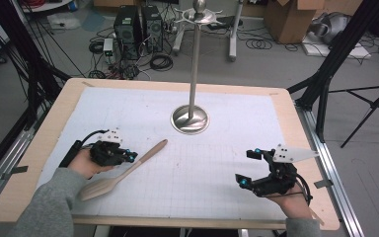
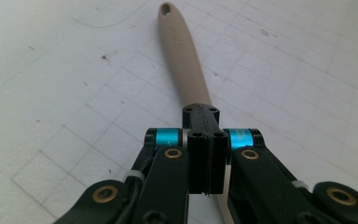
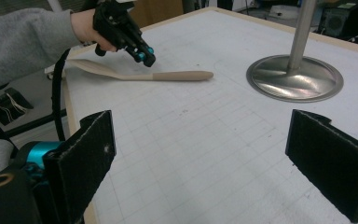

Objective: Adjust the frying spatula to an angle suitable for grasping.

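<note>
Lying slantwise on the white gridded mat point(image 1: 217, 168), a beige spatula point(image 1: 123, 172) stretches from its broad blade near the person's left sleeve point(image 1: 44, 207) to its handle end, which points toward the round metal base of a stand point(image 1: 190, 119). In the high view the left gripper point(image 1: 131, 157) sits over the middle of the spatula's handle with its jaws drawn together on it. The right gripper point(image 1: 246, 168) hovers near the right edge of the mat, well apart from the spatula, its jaws spread wide with nothing between them. The stand's thin pole rises from the base to a ringed top at the far side of the wooden table point(image 1: 54, 123).

In the left gripper view, the left gripper point(image 2: 204, 135) has its two black jaws pressed close, clamped on the spatula point(image 2: 184, 56) at the handle; the handle runs up and away over the mat point(image 2: 74, 93), ending in a rounded tip with a small hole.

In the right gripper view, the right gripper point(image 3: 200, 154) shows two padded jaws standing far apart over bare mat point(image 3: 191, 140). Beyond them the left gripper point(image 3: 144, 55) grips the spatula point(image 3: 168, 75) where handle meets blade, and the stand point(image 3: 294, 78) rests to the right, apart from the handle tip.
</note>
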`<action>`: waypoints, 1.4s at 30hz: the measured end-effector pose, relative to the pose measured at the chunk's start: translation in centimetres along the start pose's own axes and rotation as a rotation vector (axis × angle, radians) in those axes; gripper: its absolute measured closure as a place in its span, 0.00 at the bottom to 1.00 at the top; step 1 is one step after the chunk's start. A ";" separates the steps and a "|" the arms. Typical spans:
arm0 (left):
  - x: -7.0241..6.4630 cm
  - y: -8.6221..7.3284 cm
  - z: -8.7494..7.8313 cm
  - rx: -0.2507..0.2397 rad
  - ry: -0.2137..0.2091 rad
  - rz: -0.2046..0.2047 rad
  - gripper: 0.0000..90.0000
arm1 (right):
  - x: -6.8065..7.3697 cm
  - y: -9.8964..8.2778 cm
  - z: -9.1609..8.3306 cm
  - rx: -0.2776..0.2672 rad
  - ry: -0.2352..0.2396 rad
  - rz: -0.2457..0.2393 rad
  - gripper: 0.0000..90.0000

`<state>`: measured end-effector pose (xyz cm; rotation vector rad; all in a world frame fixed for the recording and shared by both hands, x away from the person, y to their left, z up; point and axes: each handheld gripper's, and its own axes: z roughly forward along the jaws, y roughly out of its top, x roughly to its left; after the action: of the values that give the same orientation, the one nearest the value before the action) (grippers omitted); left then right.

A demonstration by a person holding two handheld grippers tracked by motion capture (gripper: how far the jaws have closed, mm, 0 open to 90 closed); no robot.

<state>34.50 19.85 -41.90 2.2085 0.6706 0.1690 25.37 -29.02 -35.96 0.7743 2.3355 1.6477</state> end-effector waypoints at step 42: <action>-1.7 1.1 3.8 0.057 -0.073 0.198 1.00 | 0.3 -0.6 -0.7 0.009 -0.023 0.009 0.08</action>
<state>34.76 15.81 -43.44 2.3226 0.4206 0.1712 24.64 -29.65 -36.19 0.8023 2.3285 1.6246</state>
